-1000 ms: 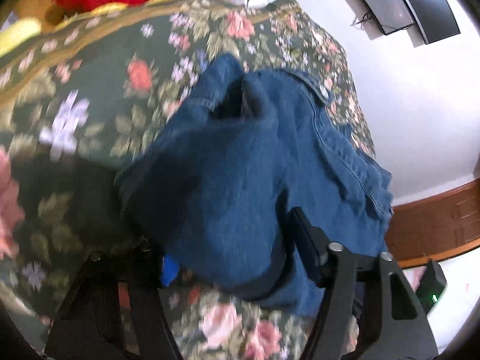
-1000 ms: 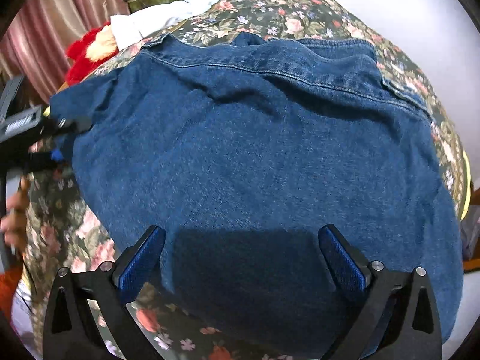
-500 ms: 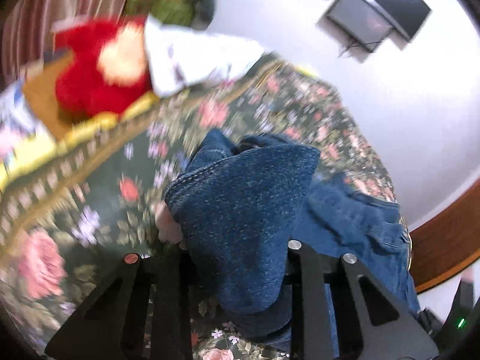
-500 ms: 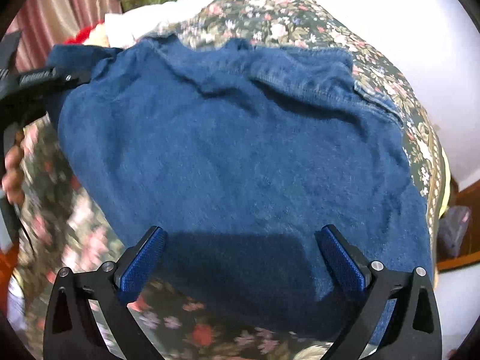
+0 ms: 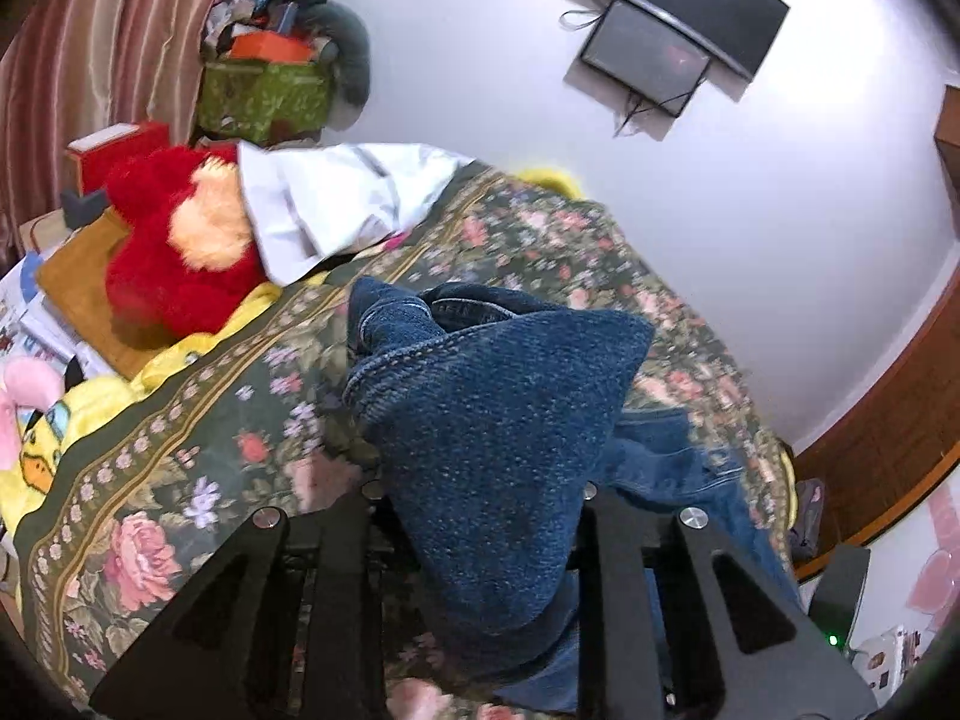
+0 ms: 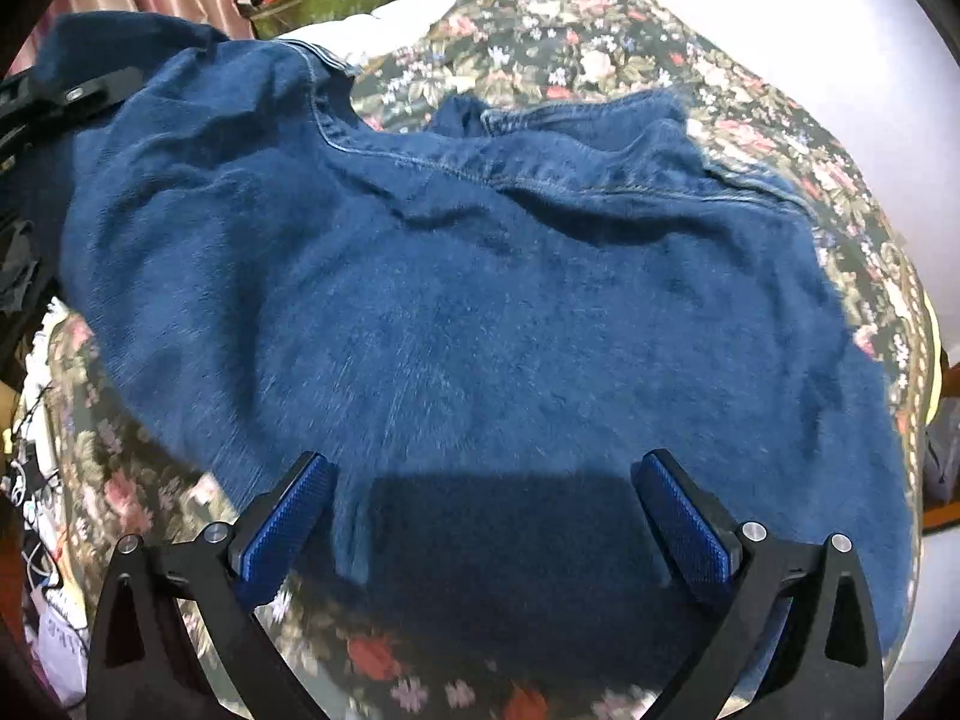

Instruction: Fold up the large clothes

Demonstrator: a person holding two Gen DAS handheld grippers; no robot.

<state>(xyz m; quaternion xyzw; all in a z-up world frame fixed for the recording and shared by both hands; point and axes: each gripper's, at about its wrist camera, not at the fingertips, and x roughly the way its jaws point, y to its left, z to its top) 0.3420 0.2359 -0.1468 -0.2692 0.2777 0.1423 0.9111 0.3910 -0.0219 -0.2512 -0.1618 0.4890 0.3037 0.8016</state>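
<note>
left tool [image 5: 480,516] is pinching a raised corner of the blue denim jacket [image 6: 480,300], lifted off the floral bed [image 6: 600,60] | right tool [image 6: 480,516] is hovering spread | fold is starting

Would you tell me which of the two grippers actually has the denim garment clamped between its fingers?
The left gripper: its jaws are closing on a bunched corner of the denim garment between them. The right gripper stands wide open above the cloth, blue pads bare.
</note>
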